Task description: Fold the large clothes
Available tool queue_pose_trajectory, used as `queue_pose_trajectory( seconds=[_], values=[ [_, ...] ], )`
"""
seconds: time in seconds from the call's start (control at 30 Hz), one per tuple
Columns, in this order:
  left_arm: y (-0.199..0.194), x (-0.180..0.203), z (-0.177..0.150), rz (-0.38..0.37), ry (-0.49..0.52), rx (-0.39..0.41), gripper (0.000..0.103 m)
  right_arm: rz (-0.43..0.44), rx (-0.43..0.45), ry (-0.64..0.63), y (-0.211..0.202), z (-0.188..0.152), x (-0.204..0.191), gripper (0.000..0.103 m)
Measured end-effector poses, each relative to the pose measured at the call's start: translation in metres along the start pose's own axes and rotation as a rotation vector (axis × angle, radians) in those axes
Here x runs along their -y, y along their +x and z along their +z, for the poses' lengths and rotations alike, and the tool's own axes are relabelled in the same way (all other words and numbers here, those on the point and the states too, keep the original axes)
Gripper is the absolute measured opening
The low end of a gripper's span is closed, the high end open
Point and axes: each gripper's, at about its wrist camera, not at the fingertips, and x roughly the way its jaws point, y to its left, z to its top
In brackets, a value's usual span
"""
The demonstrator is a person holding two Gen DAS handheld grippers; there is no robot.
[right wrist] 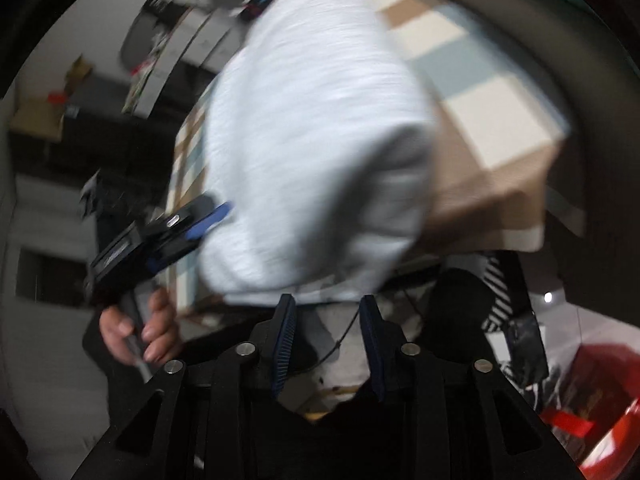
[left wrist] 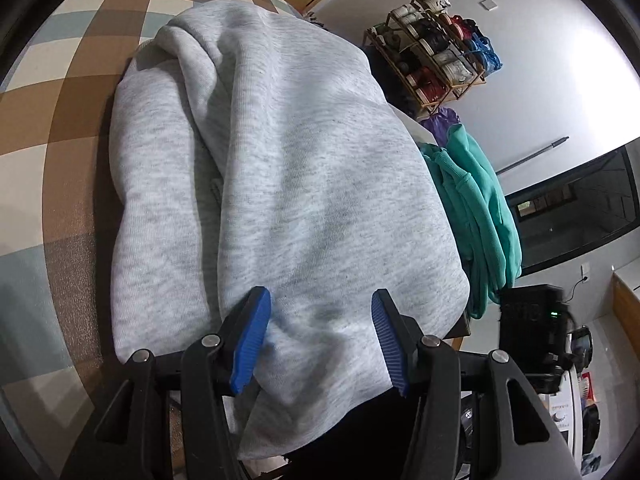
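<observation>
A light grey sweatshirt (left wrist: 288, 168) lies folded lengthwise on a table under a brown, white and blue checked cloth (left wrist: 76, 104); its near end hangs over the table edge. My left gripper (left wrist: 320, 300) straddles that near end, and bunched fabric fills the gap and touches both blue pads (left wrist: 250, 344). The blurred right wrist view shows the sweatshirt (right wrist: 316, 140) from another side. There the left gripper (right wrist: 200, 224), held by a hand (right wrist: 148, 328), sits at the garment's left edge. My right gripper (right wrist: 327, 299) stands open just short of the garment's hanging edge, nothing between its pads.
A teal garment (left wrist: 472, 200) and a purple one (left wrist: 442, 120) lie at the sweatshirt's right side. A wooden rack (left wrist: 436, 52) full of items stands against the white wall, with a dark screen (left wrist: 580, 216) beside it. A red container (right wrist: 600, 400) sits low on the right.
</observation>
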Motion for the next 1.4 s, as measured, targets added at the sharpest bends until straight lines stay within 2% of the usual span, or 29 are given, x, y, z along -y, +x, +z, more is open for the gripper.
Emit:
queue_pose_trajectory(
  seconds=[0.07,0.2,0.33,0.43,0.6,0.67,0.87,0.93,1.0,1.1,1.17,1.23,1.27,1.33,1.4],
  values=[
    [0.001,0.000,0.002,0.004,-0.010,-0.010,0.047,0.010,-0.009,-0.007,0.010,0.004,0.005,0.045],
    [0.002,0.000,0.007,-0.021,-0.038,-0.029,0.055,0.055,0.037,-0.061,0.027,0.004,0.005,0.045],
    [0.002,-0.001,0.007,-0.028,-0.047,-0.028,0.056,0.046,0.134,-0.140,0.036,-0.004,-0.007,0.047],
    [-0.002,-0.002,0.006,-0.015,-0.049,-0.006,0.056,0.136,0.181,-0.129,0.032,-0.011,-0.005,0.047],
    [-0.002,0.001,0.008,0.000,-0.024,0.015,0.064,0.268,0.219,-0.130,0.033,-0.010,-0.008,0.047],
    [-0.001,0.004,0.008,0.017,-0.004,0.024,0.065,0.291,0.229,-0.122,0.039,-0.006,-0.009,0.047],
    [0.001,0.005,0.005,0.029,0.036,0.018,0.065,0.253,0.213,-0.143,0.038,-0.006,-0.005,0.047],
    [-0.006,0.002,0.005,0.007,0.010,0.010,0.065,0.231,0.221,-0.169,0.026,-0.012,0.002,0.047],
    [-0.013,0.000,0.005,-0.012,-0.010,-0.002,0.065,0.208,0.264,-0.201,0.002,-0.022,0.009,0.047],
    [-0.025,0.001,0.009,-0.033,-0.024,-0.048,0.065,0.257,0.355,-0.188,-0.043,-0.026,0.014,0.047],
    [-0.036,0.011,0.015,-0.060,0.007,-0.037,0.066,0.268,0.405,-0.212,-0.065,-0.017,0.000,0.048],
    [-0.052,0.028,0.031,-0.031,0.086,0.047,0.066,0.231,0.423,-0.254,-0.070,0.002,-0.024,0.051],
    [-0.055,0.033,0.040,-0.007,0.103,0.081,0.069,0.212,0.418,-0.271,-0.068,0.012,-0.036,0.051],
    [-0.048,0.035,0.062,-0.017,0.080,0.091,0.074,0.152,0.405,-0.316,-0.057,0.033,-0.061,0.050],
    [-0.030,0.030,0.082,-0.043,0.034,0.053,0.074,0.050,0.376,-0.341,-0.036,0.048,-0.078,0.048]
  ],
)
